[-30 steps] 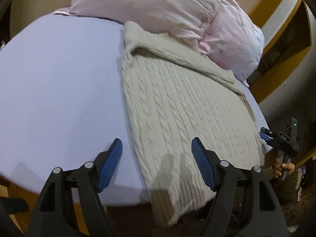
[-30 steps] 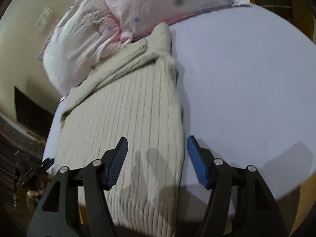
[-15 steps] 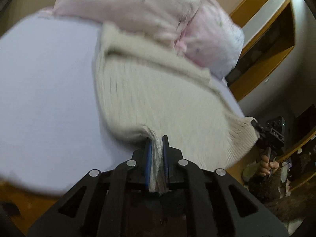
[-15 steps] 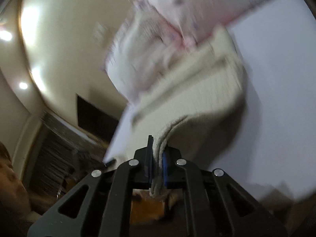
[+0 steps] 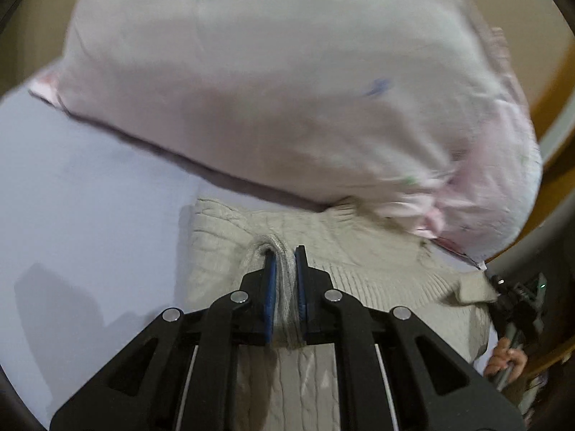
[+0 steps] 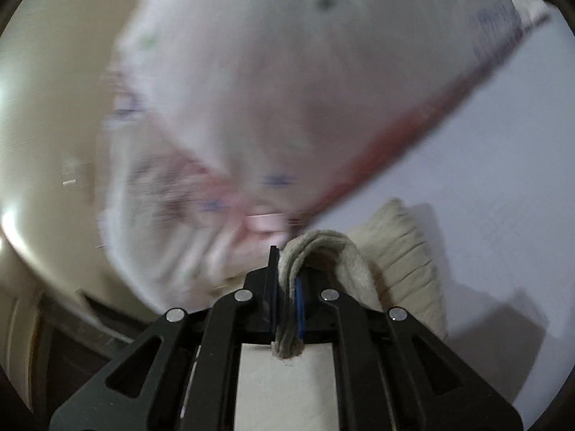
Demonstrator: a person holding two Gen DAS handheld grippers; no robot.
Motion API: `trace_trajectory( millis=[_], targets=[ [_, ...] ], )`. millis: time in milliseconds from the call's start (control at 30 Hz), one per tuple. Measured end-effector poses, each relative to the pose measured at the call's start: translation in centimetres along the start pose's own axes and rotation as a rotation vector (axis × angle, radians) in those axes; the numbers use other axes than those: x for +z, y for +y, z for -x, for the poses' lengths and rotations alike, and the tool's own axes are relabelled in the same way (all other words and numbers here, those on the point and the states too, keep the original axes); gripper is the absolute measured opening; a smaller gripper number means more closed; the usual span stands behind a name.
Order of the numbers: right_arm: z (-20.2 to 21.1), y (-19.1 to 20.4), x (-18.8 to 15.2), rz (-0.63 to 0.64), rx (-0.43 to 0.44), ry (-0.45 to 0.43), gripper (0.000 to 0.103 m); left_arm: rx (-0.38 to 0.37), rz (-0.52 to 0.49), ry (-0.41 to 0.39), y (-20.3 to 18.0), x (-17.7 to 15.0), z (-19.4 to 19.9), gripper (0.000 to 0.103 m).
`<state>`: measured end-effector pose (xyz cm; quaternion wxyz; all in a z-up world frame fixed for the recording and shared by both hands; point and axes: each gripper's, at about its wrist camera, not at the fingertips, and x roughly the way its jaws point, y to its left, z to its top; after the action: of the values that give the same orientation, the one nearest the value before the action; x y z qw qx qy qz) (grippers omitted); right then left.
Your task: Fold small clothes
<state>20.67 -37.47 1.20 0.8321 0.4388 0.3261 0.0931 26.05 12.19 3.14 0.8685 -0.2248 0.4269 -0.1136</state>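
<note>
A cream cable-knit sweater lies on the lilac bed sheet, its far end against the pink pillows. My left gripper is shut on a bunched edge of the sweater and holds it over the rest of the garment near the pillows. My right gripper is shut on another bunched edge of the sweater, also close to the pillows. The right gripper also shows at the right edge of the left wrist view, with the sweater's hem stretched toward it.
Two pink patterned pillows fill the far side, also in the right wrist view. Lilac sheet lies to the right of the sweater. A wooden frame and a cream wall border the bed.
Both grippers shut on the sweater's near edge, lifted it and carried it forward to the pillows, folding it over itself.
</note>
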Motion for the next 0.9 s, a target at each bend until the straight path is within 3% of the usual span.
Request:
trace_trajectory(
  millis=[33,67,100,133,167,200,233,267,300,500,633,733,800,833,867,900],
  targets=[
    [-0.6,-0.5,0.2,-0.019,-0.023,0.006,0.013,-0.013,0.027,0.020,0.4,0.4,-0.6,0.010],
    [-1.1,-1.0,0.5,-0.046,-0.037,0.007,0.021,-0.055,0.068,0.039,1.2,0.7,-0.7,0.012],
    [-1.2,-1.5,0.7,-0.086,-0.014,0.001,0.043,-0.105,0.113,0.044,2.1,1.0,-0.6,0.015],
    [-1.3,-1.6,1.0,-0.106,0.016,-0.008,0.052,-0.142,0.148,0.044,2.8,1.3,-0.4,0.018],
    [-1.2,-1.6,1.1,-0.116,0.046,-0.023,0.067,-0.195,0.211,0.036,4.0,1.6,0.1,0.034],
    [-0.7,-1.1,1.1,-0.104,0.068,-0.051,0.079,-0.202,0.247,0.006,4.8,1.8,0.9,0.070],
    [-0.2,-0.6,1.0,-0.085,0.077,-0.074,0.084,-0.168,0.276,-0.073,5.8,1.9,2.5,0.086],
    [0.5,0.1,0.8,-0.054,0.098,-0.093,0.090,-0.148,0.278,-0.120,6.1,2.0,3.5,0.091],
    [1.2,0.5,0.5,-0.032,0.112,-0.095,0.091,-0.140,0.263,-0.149,6.4,1.9,4.7,0.091],
    [4.2,1.2,-1.6,0.097,0.138,-0.148,0.097,-0.128,0.115,0.031,5.2,-2.5,5.3,0.091],
    [3.4,-0.4,-1.7,0.037,0.138,-0.119,0.097,-0.105,0.072,0.131,4.0,-4.7,3.6,0.089],
    [3.2,-0.5,-1.8,0.045,0.148,-0.119,0.097,-0.084,0.025,0.123,3.3,-4.9,3.5,0.083],
    [2.8,0.0,-1.9,0.050,0.162,-0.113,0.097,-0.076,0.040,0.115,2.6,-5.2,2.9,0.065],
    [2.5,0.1,-1.9,0.047,0.174,-0.102,0.097,-0.086,0.089,0.112,2.9,-5.3,2.5,0.055],
    [1.9,0.2,-1.9,0.039,0.189,-0.084,0.097,-0.108,0.138,0.118,3.1,-5.2,2.0,0.033],
    [1.6,0.2,-1.9,0.030,0.201,-0.071,0.097,-0.155,0.222,0.129,3.9,-5.4,1.4,0.025]
  ],
)
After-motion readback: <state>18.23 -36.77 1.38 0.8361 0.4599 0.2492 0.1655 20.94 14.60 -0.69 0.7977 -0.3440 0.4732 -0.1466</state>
